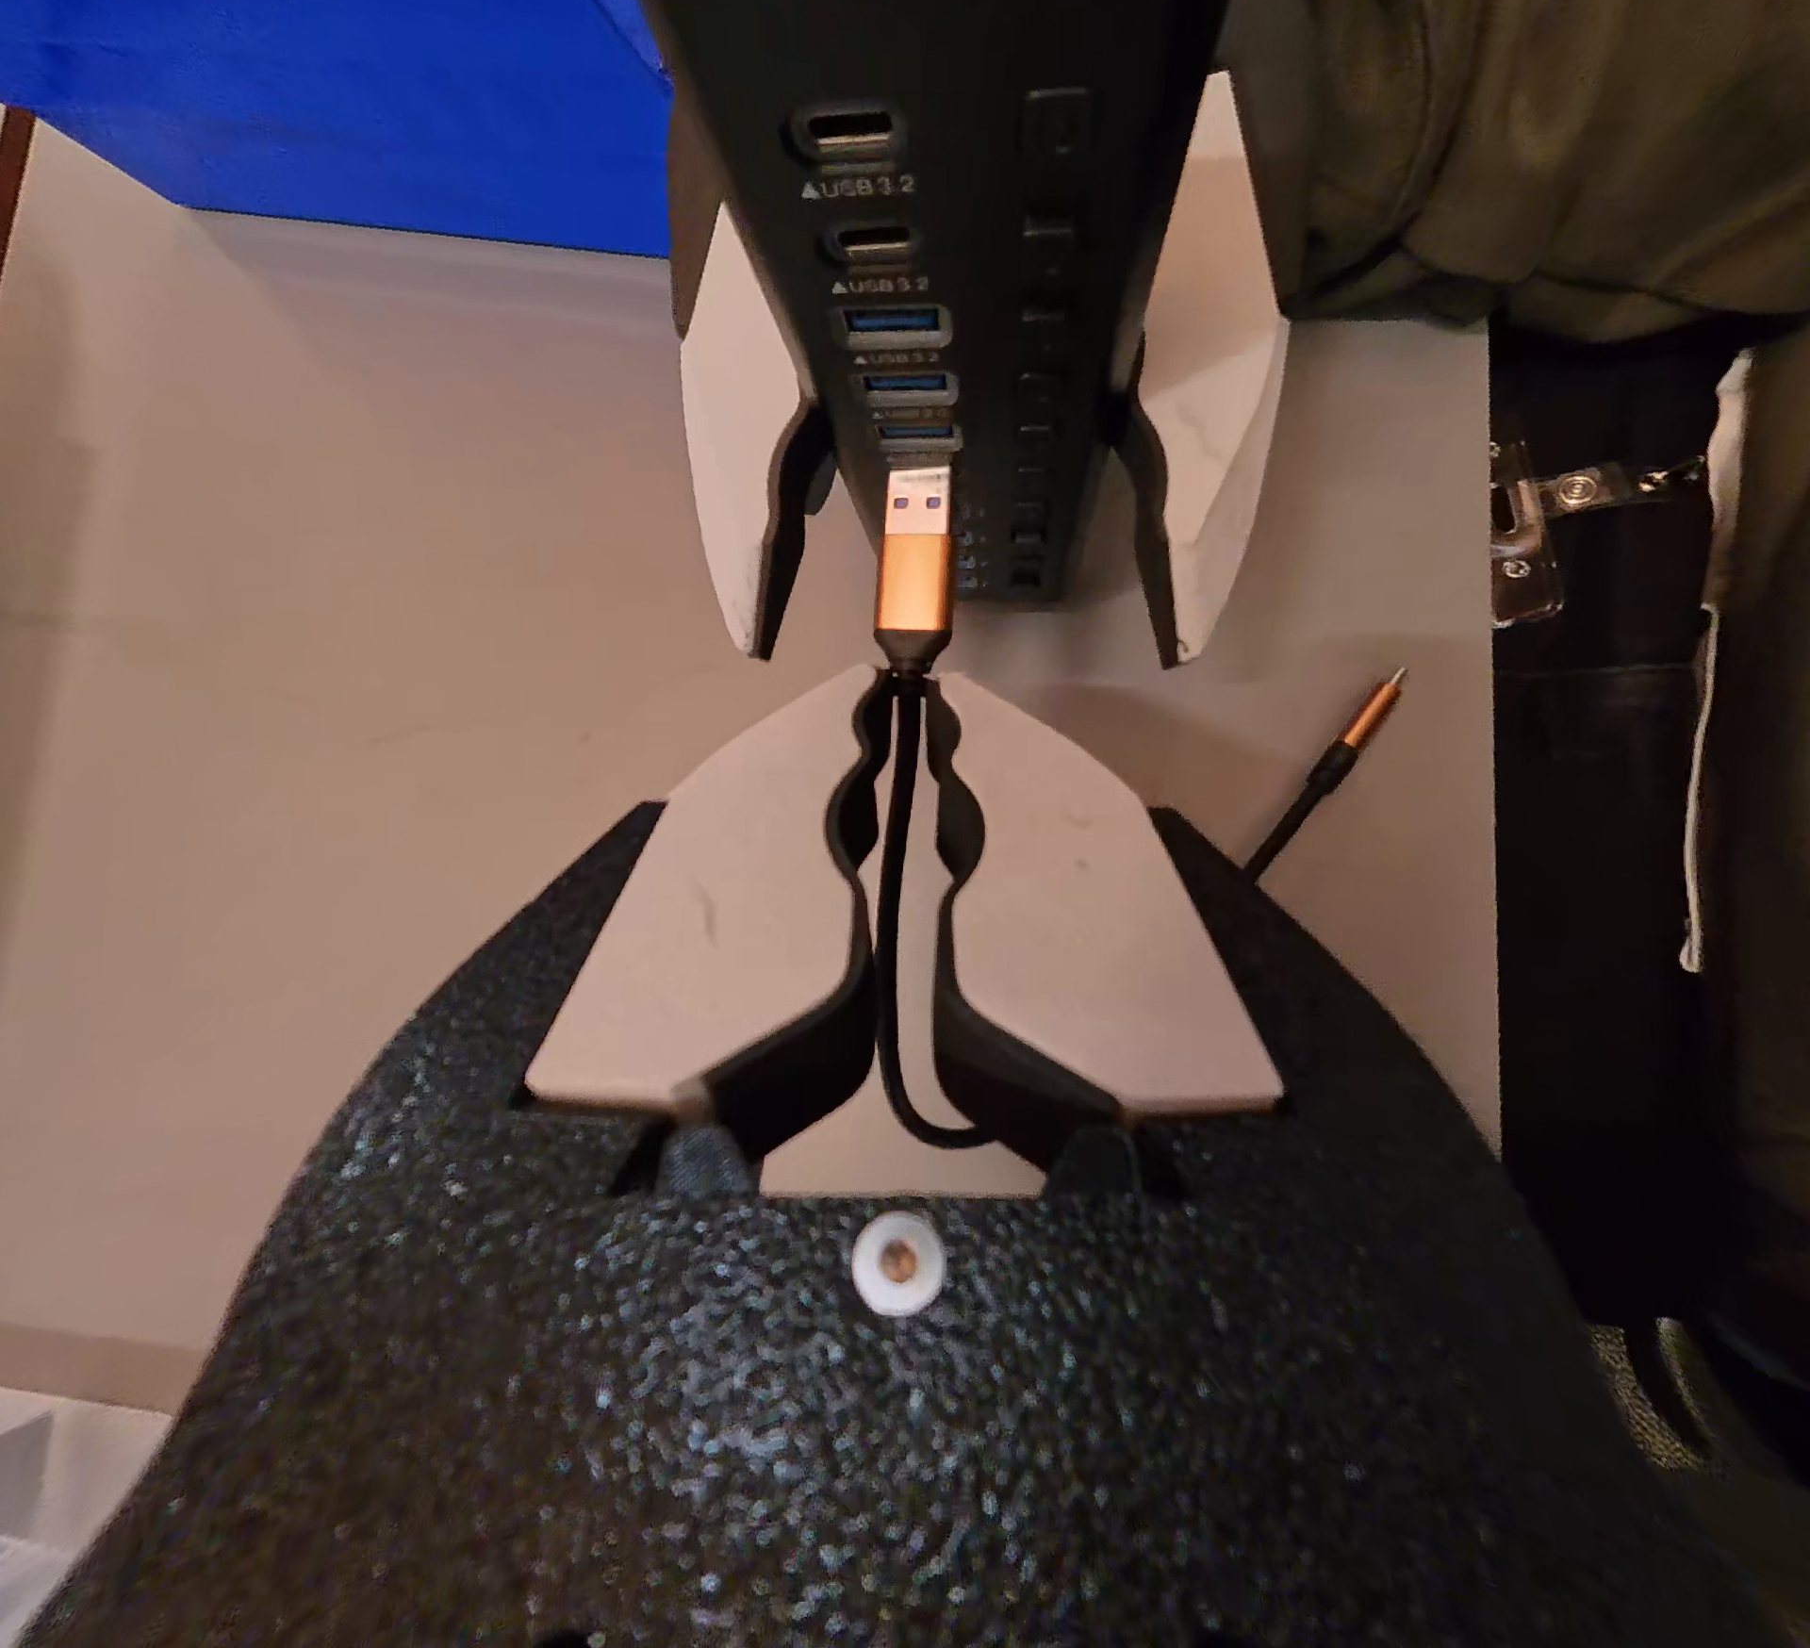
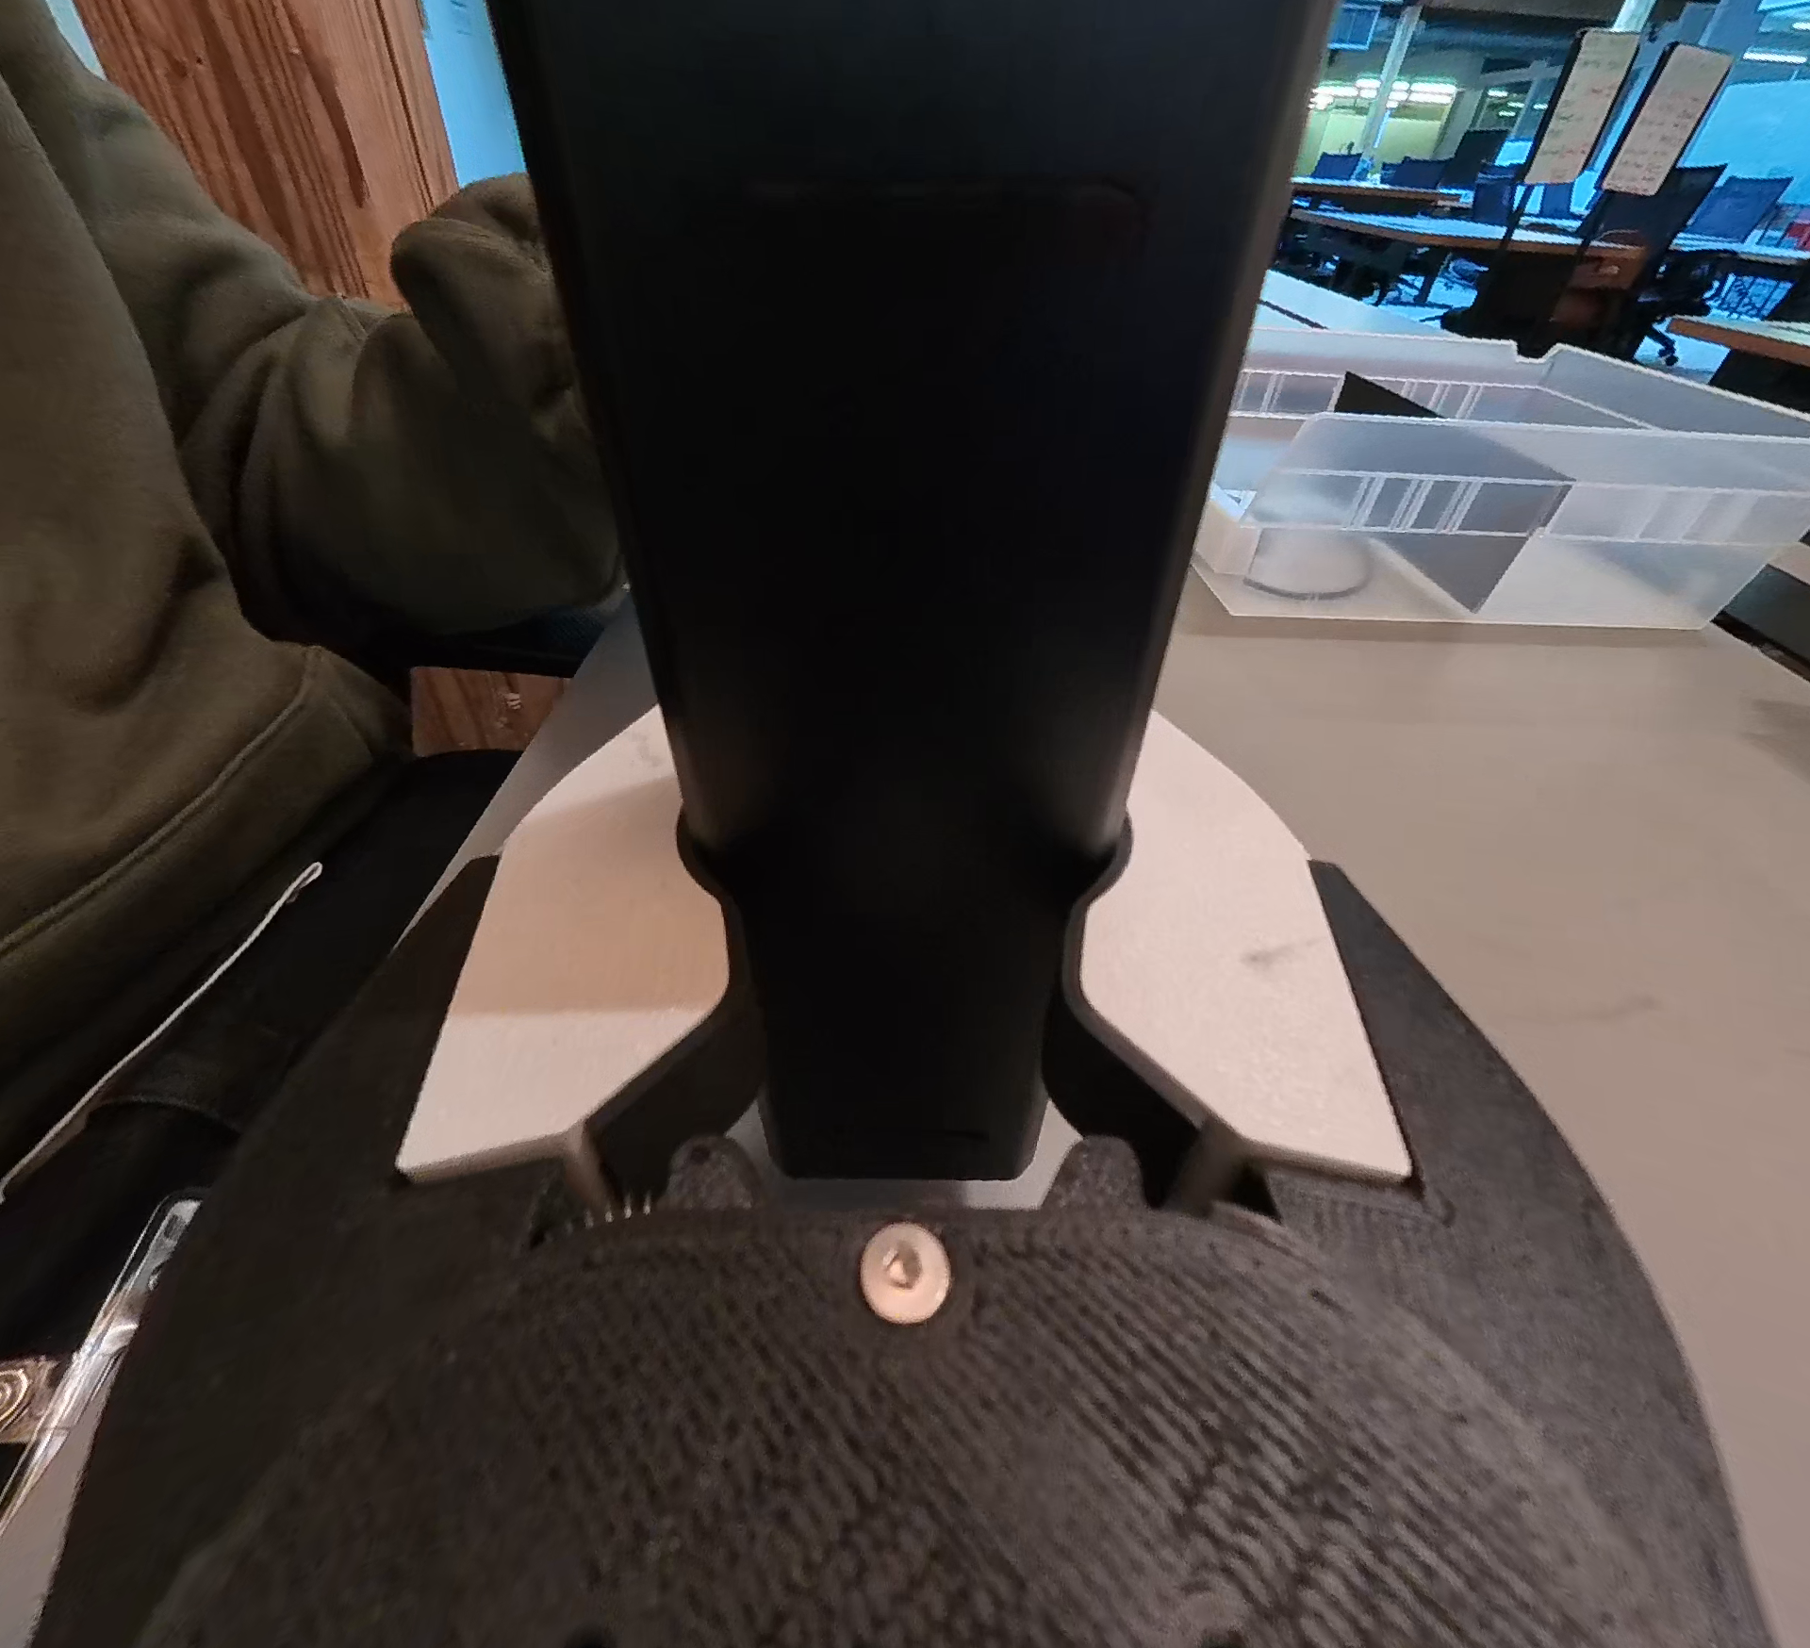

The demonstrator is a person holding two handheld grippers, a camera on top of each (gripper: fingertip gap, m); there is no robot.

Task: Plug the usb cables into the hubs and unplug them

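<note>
We saw the left gripper (image 1: pixel 906 678) pinched shut on a black cable (image 1: pixel 899 866), just behind its orange USB-A plug (image 1: pixel 915 568). The plug's metal tip sat at one blue port in the row on the black hub (image 1: pixel 886 249); we could not tell whether it was partly in or only touching the port. The ports farther up the row, blue ones and two oval ones, were bare. The cable's other end, a small orange connector (image 1: pixel 1371 710), lay on the pale table (image 1: pixel 294 621) to the right, apart from the hub.

The right gripper (image 2: pixel 906 847) was clamped on the hub (image 2: pixel 911 426), jaws closed against both long sides near its lower end. In the left wrist view the same gripper's white fingers (image 1: pixel 744 475) flanked the hub on both sides. From the right wrist view we only got the hub's plain dark back, which filled the centre of the frame.

A blue bin (image 1: pixel 323 83) with loose braided cables sat at upper left, behind the hub. An olive-green sleeve (image 1: pixel 1518 83) showed at right. Clear plastic trays (image 2: pixel 1518 484) sat on the table (image 2: pixel 1469 768) beyond the right gripper. A wooden panel (image 2: pixel 245 34) stood behind the sleeve (image 2: pixel 196 475).
</note>
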